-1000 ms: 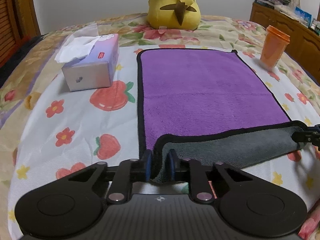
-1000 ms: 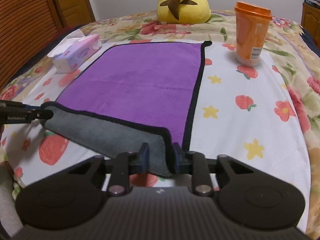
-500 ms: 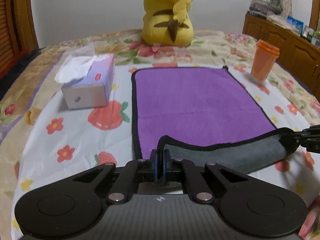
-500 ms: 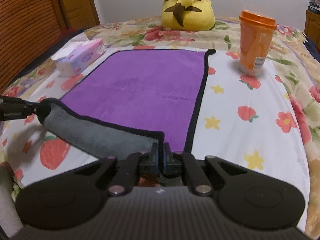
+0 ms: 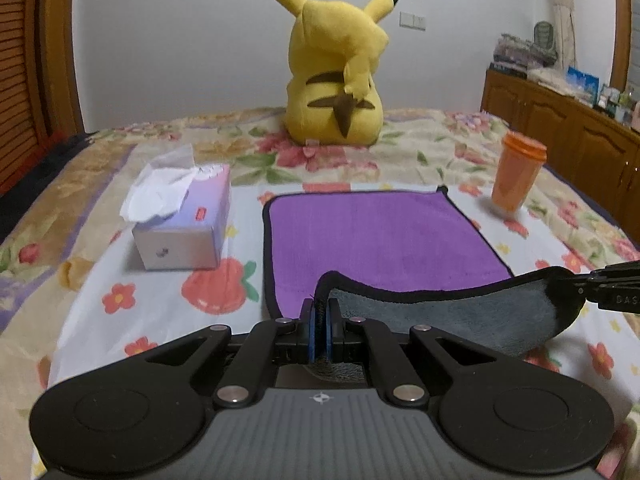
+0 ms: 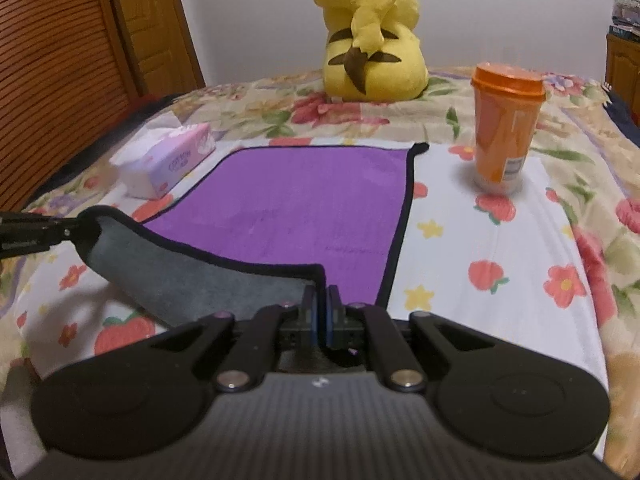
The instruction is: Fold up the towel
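A purple towel (image 5: pixel 380 236) with black trim and a grey underside lies on the flowered bed; it also shows in the right wrist view (image 6: pixel 304 204). My left gripper (image 5: pixel 319 316) is shut on the towel's near left corner. My right gripper (image 6: pixel 320 308) is shut on the near right corner. Both corners are lifted off the bed, and the near edge hangs between them with the grey underside (image 5: pixel 452 312) showing. The right gripper shows at the right edge of the left wrist view (image 5: pixel 580 286), the left gripper at the left edge of the right wrist view (image 6: pixel 66 226).
A tissue box (image 5: pixel 184 220) stands left of the towel. An orange lidded cup (image 6: pixel 504 128) stands to its right. A yellow plush toy (image 5: pixel 340 76) sits beyond the far edge. A wooden cabinet (image 5: pixel 560 132) runs along the right wall.
Both grippers closed on the near corners, then rose, lifting the near edge off the bed. The towel's far part has not moved.
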Demonstrator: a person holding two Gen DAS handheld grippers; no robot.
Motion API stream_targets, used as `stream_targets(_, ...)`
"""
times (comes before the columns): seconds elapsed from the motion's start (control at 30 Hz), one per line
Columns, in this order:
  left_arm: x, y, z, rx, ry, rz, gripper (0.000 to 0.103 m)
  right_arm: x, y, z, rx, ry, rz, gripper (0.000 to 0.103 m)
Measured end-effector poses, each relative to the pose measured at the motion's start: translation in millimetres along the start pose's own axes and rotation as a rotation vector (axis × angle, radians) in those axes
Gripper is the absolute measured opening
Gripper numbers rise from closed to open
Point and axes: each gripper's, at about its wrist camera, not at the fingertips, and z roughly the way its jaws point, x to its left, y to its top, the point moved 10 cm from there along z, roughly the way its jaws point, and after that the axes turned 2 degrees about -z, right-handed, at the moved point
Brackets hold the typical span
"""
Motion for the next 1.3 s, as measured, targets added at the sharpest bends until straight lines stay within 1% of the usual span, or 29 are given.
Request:
stream_targets(0.27,0,11,0,-0.039,0.002,-0.009,0.008,-4,16,-2,-0.049,0.013,0.001,0.005)
stream_targets(0.47,2,13,6,-0.044,0.006,-0.006,0.008,-4,24,0,-0.064,0.024,-0.015,0.005)
stream_targets(0.9,6,16,24,-0.039,0.008,0.008,0.008,-11,21,20,-0.036,0.014,-0.046,0.005)
stream_targets(1.3,7,19,44,-0.037,0.009,0.023,0.007,-17,24,32,-0.034,0.015,-0.055,0.005)
